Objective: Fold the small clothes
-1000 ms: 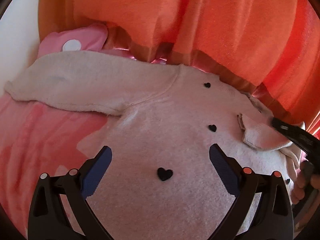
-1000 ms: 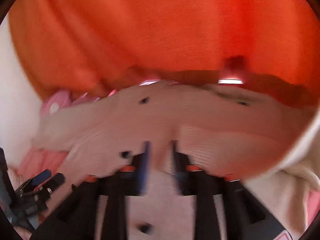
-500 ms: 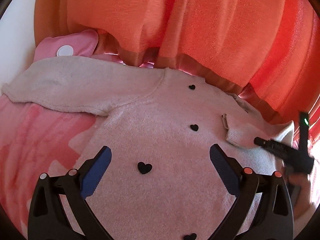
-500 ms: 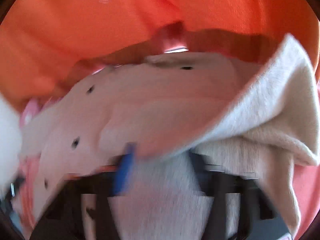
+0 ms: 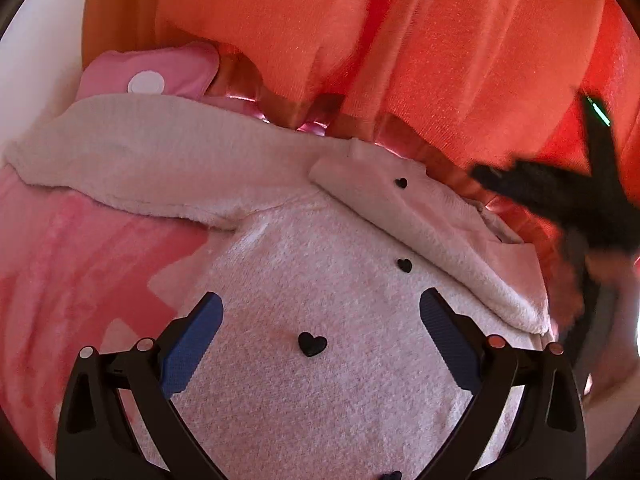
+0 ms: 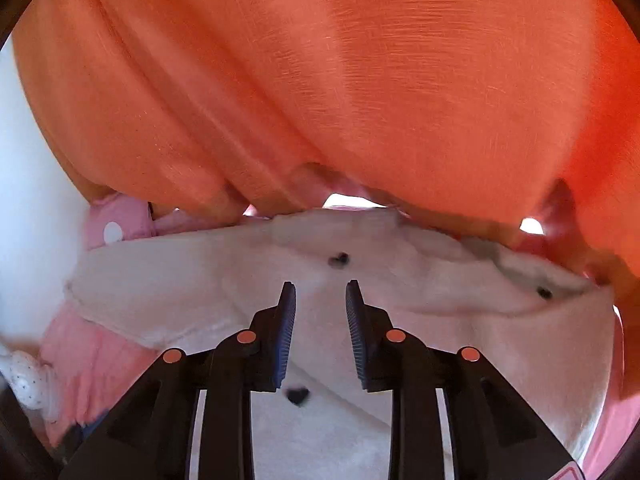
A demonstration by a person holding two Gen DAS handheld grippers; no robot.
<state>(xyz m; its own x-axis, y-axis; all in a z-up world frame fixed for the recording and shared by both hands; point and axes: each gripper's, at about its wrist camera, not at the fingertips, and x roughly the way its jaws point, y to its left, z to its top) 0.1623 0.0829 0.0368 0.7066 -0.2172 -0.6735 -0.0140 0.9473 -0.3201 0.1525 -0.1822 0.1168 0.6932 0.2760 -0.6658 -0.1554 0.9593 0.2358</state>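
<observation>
A small cream sweater (image 5: 320,280) with black heart patches lies flat on a pink blanket (image 5: 80,264). Its left sleeve (image 5: 132,160) stretches out to the left. Its right sleeve (image 5: 424,232) lies folded diagonally across the chest. My left gripper (image 5: 320,332) is open and empty, hovering over the sweater's lower body. My right gripper (image 6: 320,320) is partly open and empty above the sweater (image 6: 400,300); it also shows blurred at the right edge of the left wrist view (image 5: 560,200).
Orange curtains (image 5: 400,40) hang close behind the sweater. A pink pillow with a white dot (image 5: 148,76) lies at the back left. A white wall (image 6: 28,200) is at the left. A white dotted cloth (image 6: 28,380) lies at the lower left.
My right gripper carried the right sleeve across the chest, let it go and lifted away. The left gripper stayed open over the sweater.
</observation>
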